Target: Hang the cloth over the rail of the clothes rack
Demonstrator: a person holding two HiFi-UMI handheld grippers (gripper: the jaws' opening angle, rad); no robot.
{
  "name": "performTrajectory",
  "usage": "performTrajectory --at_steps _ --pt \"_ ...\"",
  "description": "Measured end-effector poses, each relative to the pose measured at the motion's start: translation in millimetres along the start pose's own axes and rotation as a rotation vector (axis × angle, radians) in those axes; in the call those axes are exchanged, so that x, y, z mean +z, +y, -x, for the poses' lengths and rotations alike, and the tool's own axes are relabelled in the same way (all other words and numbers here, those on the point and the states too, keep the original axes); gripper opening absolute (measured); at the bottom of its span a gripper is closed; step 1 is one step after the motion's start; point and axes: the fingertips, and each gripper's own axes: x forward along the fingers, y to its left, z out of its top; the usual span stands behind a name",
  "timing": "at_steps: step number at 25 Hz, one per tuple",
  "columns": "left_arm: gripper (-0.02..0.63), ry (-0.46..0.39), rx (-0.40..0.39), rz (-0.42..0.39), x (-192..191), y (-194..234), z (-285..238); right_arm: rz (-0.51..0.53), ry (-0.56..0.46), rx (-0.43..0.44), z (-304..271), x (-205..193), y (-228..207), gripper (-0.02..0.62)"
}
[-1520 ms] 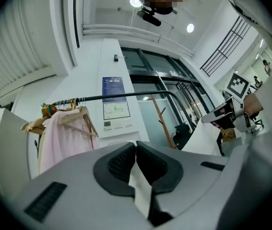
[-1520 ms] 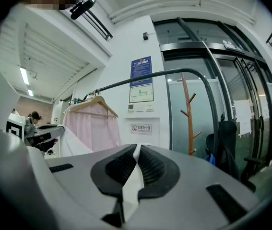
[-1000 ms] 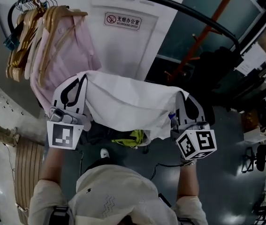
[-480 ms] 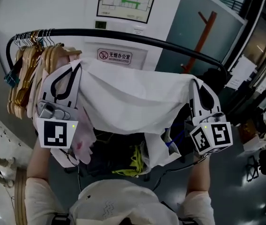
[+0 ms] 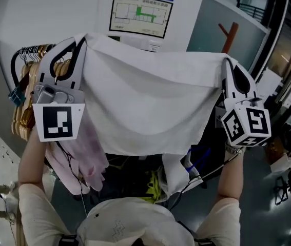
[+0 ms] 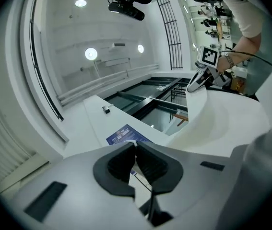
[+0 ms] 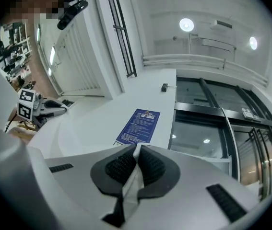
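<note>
In the head view a white cloth hangs spread between my two grippers, both held high. My left gripper is shut on its upper left corner, and my right gripper is shut on its upper right corner. The cloth covers most of the black rail; only the rail's curved left end shows. In the left gripper view the jaws pinch a thin edge of cloth, with the right gripper far off. In the right gripper view a cloth strip runs through the shut jaws.
Wooden hangers hang bunched at the rail's left end, with a pink garment below them. A brown coat stand rises behind the cloth at right. A framed notice is on the wall. A yellow-green item lies low under the cloth.
Both grippers have risen with the cloth stretched between them. It hung below the rail before; now its top edge is in front of the rail and hides it.
</note>
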Motion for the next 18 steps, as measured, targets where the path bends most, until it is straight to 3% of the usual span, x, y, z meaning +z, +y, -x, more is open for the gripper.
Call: performTrajectory --at_steps 6,13,18 --pt "0.02 -0.028 0.113 -0.059 4.1 34.6 -55.1 -0.034 -0.037 0.005 -47.9 27.7 -36.7 0.025" --pt "0.02 0.019 0.12 -0.162 -14.4 40.4 -128.2 0.06 -0.02 0.01 -109.1 35.8 -71.8 0.025" --pt "0.02 0.098 0.077 -0.266 -39.9 36.5 -172.9 0.122 0.043 0.064 -150.7 20.6 -83.7 0.025"
